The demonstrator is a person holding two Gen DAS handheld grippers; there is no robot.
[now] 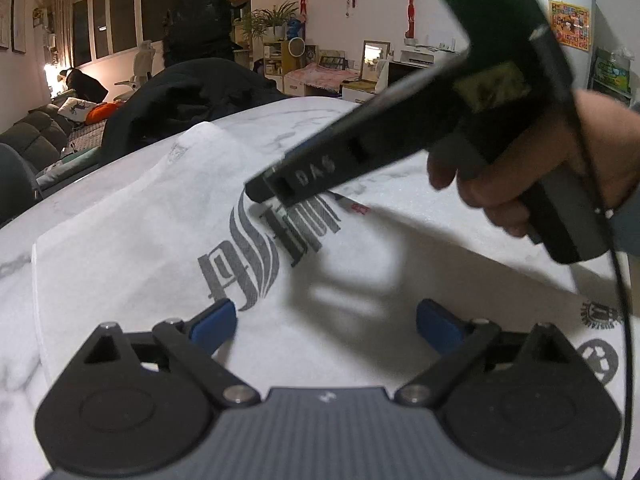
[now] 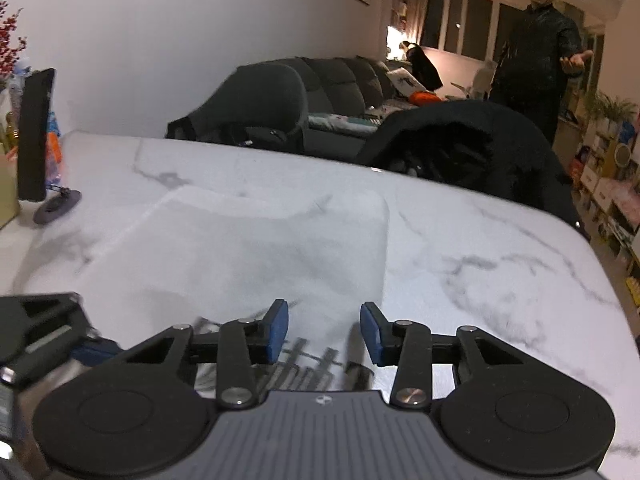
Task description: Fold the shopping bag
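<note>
On the marble table (image 1: 16,240), seen from my left wrist, my left gripper (image 1: 326,320) hovers low with its jaws spread wide, blue pads (image 1: 214,322) well apart and clasping nothing; between them shows only white cloth and shadow. Spread flat under it lies the shopping bag (image 1: 132,240), a white fabric one with a large grey printed logo (image 1: 272,244) that reads upside down to me, a small red mark just past it, and two round dark stamps near its right-hand edge. Across the middle of this view my right gripper (image 1: 266,192) reaches in from the right, held in my right hand (image 1: 520,184); its tip is just above the logo, blurred, and from this side I cannot tell how its jaws stand. Beyond the table edge a dark jacket (image 1: 188,100) hangs over a chair, and a person (image 1: 200,8) in dark clothing stands farther back with one palm turned up. From my right wrist, the same right gripper (image 2: 324,330) shows its jaws partly parted, with a clear gap between the blue pads (image 2: 278,330) and nothing caught in it, poised just over the printed part of the bag (image 2: 280,248), whose pale far portion lies flat on the marble (image 2: 520,280) ahead. At the far left of the table stands a dark screen on a small stand (image 2: 36,136).
</note>
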